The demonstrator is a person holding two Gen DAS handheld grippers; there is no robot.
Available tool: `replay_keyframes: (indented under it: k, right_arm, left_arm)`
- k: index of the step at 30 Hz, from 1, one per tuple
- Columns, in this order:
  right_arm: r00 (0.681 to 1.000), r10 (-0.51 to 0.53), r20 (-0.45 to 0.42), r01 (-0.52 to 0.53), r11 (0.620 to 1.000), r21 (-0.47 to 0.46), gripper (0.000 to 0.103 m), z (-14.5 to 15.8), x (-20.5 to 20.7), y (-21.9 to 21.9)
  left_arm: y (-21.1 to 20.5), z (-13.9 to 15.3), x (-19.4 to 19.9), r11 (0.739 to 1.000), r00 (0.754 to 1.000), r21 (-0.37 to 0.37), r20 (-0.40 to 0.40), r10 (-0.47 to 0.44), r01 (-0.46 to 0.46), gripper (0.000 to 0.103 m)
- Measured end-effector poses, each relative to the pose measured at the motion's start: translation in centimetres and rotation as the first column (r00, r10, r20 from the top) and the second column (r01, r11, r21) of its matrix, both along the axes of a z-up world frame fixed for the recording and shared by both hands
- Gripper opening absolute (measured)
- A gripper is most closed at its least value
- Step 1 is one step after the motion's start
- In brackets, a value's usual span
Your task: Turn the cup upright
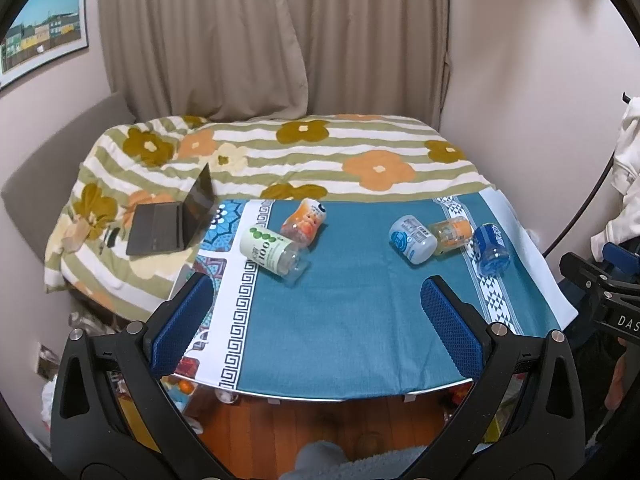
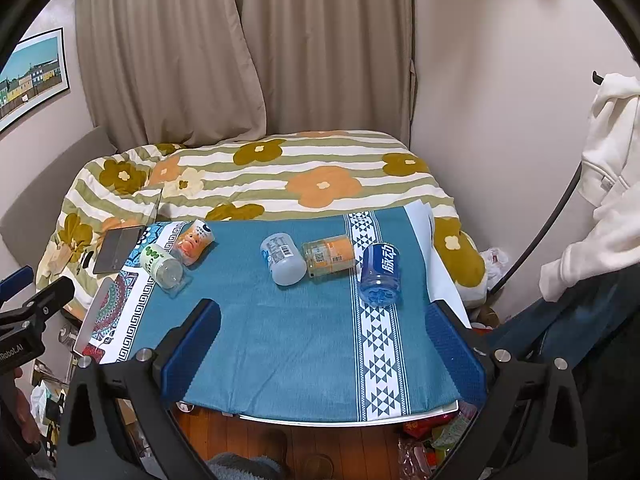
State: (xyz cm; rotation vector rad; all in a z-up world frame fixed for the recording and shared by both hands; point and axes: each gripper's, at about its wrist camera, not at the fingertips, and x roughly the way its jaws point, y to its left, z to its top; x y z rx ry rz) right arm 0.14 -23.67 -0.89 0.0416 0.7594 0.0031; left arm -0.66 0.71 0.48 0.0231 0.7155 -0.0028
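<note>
Several plastic cups lie on their sides on the blue tablecloth (image 1: 344, 320). A green-label cup (image 1: 272, 254) and an orange cartoon cup (image 1: 304, 222) lie at the left. A white-blue cup (image 1: 412, 240), an orange cup (image 1: 452, 234) and a blue cup (image 1: 491, 248) lie at the right. The same cups show in the right wrist view: green (image 2: 162, 266), cartoon (image 2: 194, 242), white (image 2: 282, 258), orange (image 2: 330, 260), blue (image 2: 380, 274). My left gripper (image 1: 318, 320) is open and empty near the table's front edge. My right gripper (image 2: 324, 348) is open and empty, also at the front.
A bed with a flowered striped cover (image 1: 280, 156) stands behind the table, with an open laptop (image 1: 172, 222) on it. Curtains (image 1: 272, 36) hang at the back. White clothing (image 2: 600, 184) hangs at the right. Clutter lies on the wooden floor (image 2: 340, 444) below the table.
</note>
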Motion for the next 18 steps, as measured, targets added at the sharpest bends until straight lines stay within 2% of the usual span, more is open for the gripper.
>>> replay_keyframes:
  k: [18]
  right_arm:
    - [1.000, 0.004, 0.007, -0.004, 1.000, 0.004, 0.102, 0.13, 0.74, 0.28]
  left_arm:
    - [0.08, 0.14, 0.53, 1.000, 1.000, 0.018, 0.007, 0.007, -0.007, 0.103]
